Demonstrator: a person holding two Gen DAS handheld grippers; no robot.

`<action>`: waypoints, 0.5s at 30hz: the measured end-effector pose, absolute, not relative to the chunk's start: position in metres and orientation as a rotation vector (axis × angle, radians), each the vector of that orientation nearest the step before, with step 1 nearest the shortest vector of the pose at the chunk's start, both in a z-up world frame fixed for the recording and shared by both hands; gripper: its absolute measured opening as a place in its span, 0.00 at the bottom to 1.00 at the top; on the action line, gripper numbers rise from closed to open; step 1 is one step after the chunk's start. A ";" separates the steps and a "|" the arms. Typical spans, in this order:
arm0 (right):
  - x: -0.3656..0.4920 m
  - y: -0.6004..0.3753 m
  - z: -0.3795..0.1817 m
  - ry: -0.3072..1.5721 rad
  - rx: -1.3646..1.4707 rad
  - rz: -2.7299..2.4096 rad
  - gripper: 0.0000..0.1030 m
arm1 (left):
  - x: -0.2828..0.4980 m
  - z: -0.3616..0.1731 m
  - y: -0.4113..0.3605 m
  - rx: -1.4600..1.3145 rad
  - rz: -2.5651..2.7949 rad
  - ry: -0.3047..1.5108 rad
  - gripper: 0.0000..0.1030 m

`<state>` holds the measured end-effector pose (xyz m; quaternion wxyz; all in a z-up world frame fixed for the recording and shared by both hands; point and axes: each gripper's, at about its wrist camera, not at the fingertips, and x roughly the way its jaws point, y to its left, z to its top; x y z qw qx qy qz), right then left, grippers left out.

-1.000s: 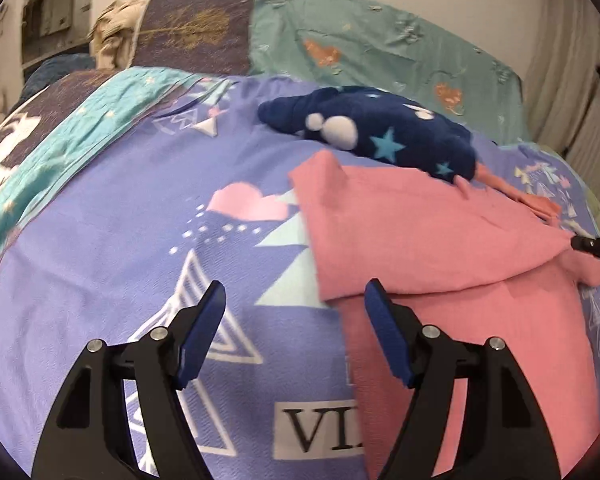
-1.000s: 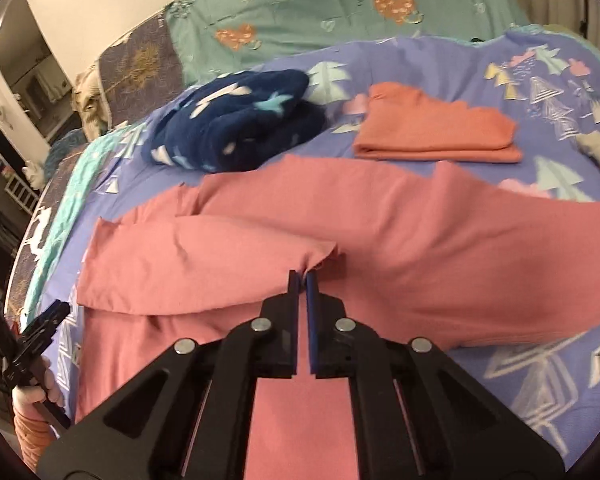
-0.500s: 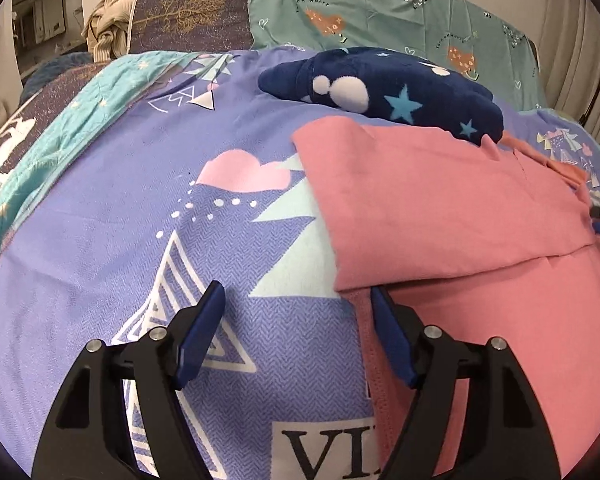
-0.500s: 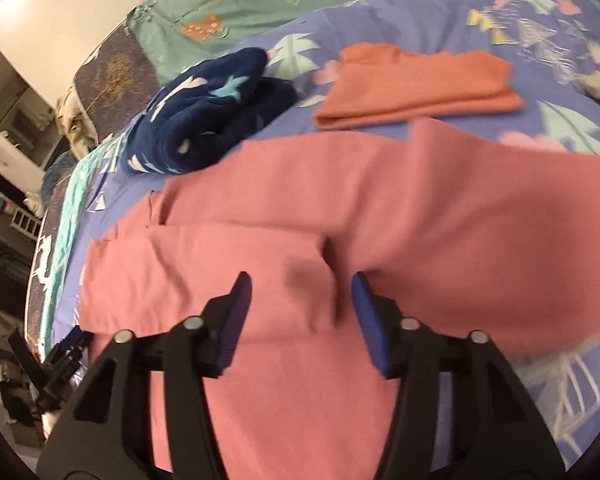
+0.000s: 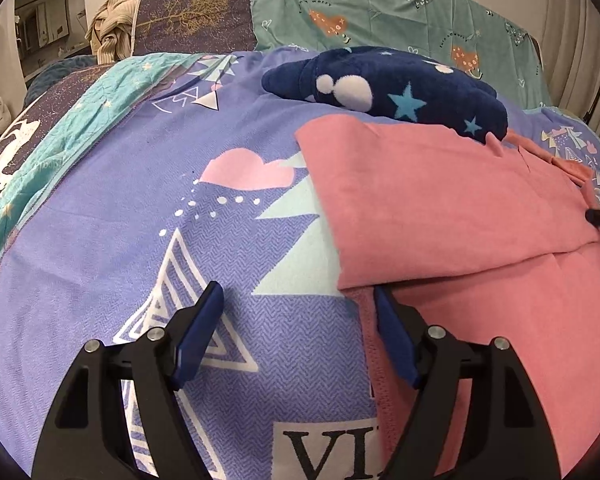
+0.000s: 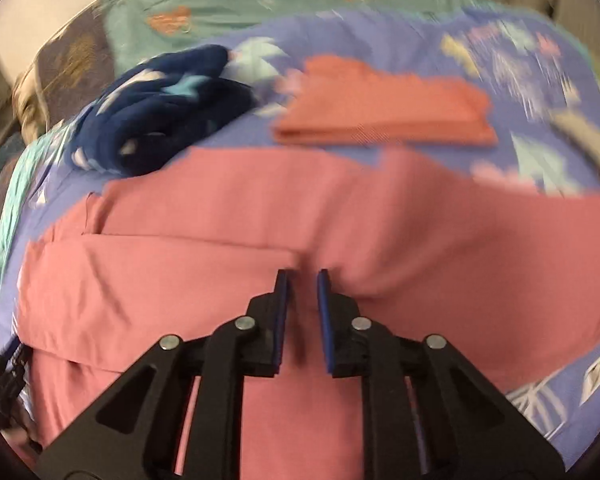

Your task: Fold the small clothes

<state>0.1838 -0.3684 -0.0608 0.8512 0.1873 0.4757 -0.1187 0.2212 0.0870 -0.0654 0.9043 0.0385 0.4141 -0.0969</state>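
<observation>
The pink garment (image 5: 452, 216) is being laid flat on the purple bedspread (image 5: 148, 200), one sleeve folded across it. The left gripper (image 5: 298, 300) is being held low at its near-left corner, jaws spread wide. The right gripper (image 6: 302, 280) is being held over the fold's end, jaws narrowly parted, nothing pinched. Navy fleece (image 6: 160, 120) is lying beyond the garment.

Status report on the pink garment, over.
Left gripper open, empty, at pink garment edge. Right gripper narrowly open over its fold, nothing pinched. One sleeve folded in. Navy fleece touches top edge.
</observation>
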 end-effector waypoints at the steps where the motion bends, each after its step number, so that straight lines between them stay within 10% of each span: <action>1: 0.174 -0.377 -0.061 0.977 0.461 -0.226 0.14 | 0.219 -0.063 0.088 0.083 -0.186 0.847 0.73; 7: 0.146 -0.375 -0.044 0.922 0.437 -0.106 0.38 | 0.197 -0.033 0.083 0.075 -0.183 0.796 0.23; 15: 0.127 -0.349 -0.058 0.953 0.329 -0.115 0.32 | 0.201 -0.004 0.012 0.119 -0.324 0.765 0.24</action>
